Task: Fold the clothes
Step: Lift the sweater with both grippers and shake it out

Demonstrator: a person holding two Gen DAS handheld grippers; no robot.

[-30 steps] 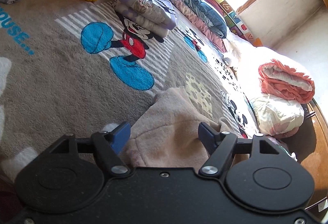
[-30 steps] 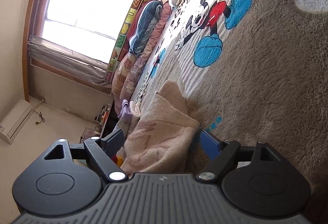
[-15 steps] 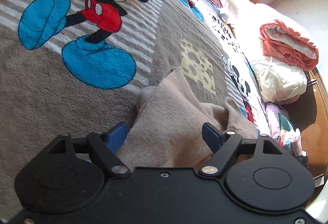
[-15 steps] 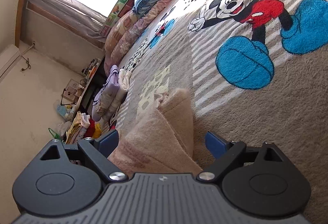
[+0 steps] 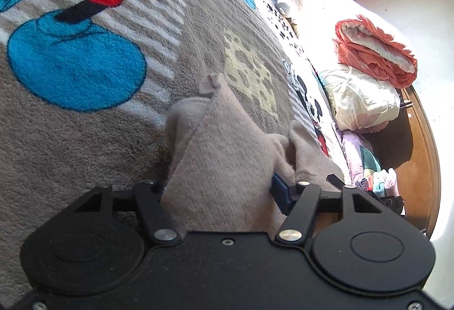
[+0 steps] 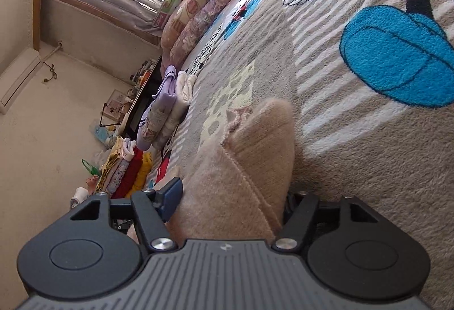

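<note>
A beige fleece garment (image 5: 221, 139) lies bunched on the grey Mickey Mouse blanket (image 5: 85, 139), with one hemmed corner sticking up. In the left wrist view my left gripper (image 5: 220, 188) has the cloth filling its gap. Its jaws are closing, the blue pad (image 5: 279, 188) presses the fabric, and the other pad is hidden behind it. In the right wrist view the same garment (image 6: 255, 145) runs between the fingers of my right gripper (image 6: 231, 196). Those jaws are closing too, and the cloth sits tight against the blue pad (image 6: 173, 193).
Folded stacks stand on the blanket: a purple and white one (image 6: 161, 117) and a red and yellow one (image 6: 127, 171). An orange quilt (image 5: 374, 48) and a white pillow (image 5: 360, 100) lie by the wooden bed edge (image 5: 425, 139). Rolled bedding (image 6: 204, 6) lines the window side.
Both grippers moved forward and lower over the beige garment, and their jaws narrowed onto it. The cloth now fills each gap, where blanket showed beside it before.
</note>
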